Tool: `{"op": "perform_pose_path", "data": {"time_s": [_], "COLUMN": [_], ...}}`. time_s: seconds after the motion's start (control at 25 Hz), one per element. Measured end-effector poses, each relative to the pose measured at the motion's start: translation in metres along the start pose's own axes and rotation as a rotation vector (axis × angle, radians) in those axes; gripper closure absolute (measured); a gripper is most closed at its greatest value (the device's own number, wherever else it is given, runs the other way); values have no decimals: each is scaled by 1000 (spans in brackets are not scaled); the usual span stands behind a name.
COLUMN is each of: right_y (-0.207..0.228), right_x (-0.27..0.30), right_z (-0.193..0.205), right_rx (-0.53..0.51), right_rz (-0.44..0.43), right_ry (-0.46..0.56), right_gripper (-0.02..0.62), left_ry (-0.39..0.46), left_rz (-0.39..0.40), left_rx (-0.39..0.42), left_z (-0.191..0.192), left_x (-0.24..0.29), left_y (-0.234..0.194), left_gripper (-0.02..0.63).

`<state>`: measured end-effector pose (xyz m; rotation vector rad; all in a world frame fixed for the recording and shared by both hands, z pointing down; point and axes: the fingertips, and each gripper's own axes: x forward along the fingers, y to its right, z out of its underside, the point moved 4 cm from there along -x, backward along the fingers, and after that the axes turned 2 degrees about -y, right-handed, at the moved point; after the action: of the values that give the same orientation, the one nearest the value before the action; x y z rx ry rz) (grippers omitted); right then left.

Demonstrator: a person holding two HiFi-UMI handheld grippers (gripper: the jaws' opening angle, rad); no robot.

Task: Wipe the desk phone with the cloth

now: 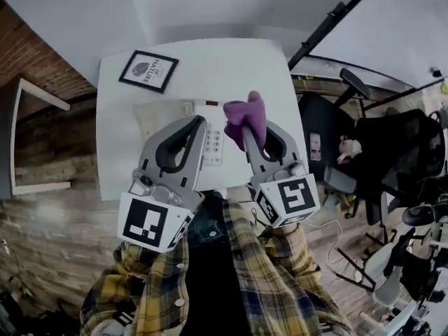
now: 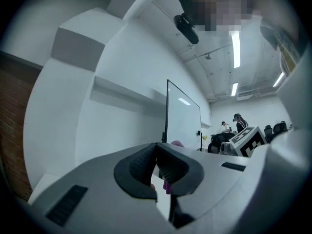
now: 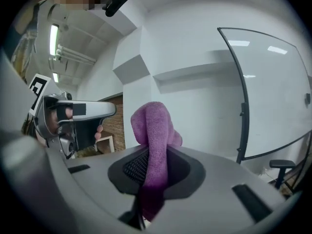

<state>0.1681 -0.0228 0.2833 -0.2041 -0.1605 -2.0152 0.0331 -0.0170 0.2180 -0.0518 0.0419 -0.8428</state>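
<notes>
2 aloft, left hand-held gripper (image 1: pixel 201 122) closed, right one (image 1: pixel 249 136) pinching cloth (image 1: pixel 245 112)

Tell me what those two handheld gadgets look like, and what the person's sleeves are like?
The left gripper and the right gripper are both light grey plastic, each with two curved jaws lined in dark ribbed rubber. Each carries a white cube printed with black square markers. The sleeves are yellow-and-dark plaid flannel.
</notes>
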Motion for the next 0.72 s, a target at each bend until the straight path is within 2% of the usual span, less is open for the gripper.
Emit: {"op": "perform_pose_path", "data": {"time_s": [0.16, 0.32, 0.72], "right_y": [2, -1, -24], "right_x": [19, 35, 82], "right_z": [-3, -3, -4], "right_rx": [-18, -14, -30], "right_rz": [-90, -139, -140], "right_ry": [7, 2, -45], "right_gripper": [531, 531, 531], "left_ry": [-9, -11, 1], "left_rz": [-96, -166, -219], "left_rx": [1, -11, -16], "left_z": [3, 3, -2], "left_x": [-3, -10, -26], "left_y": [-8, -25, -86], "left_gripper": [591, 591, 591]}}
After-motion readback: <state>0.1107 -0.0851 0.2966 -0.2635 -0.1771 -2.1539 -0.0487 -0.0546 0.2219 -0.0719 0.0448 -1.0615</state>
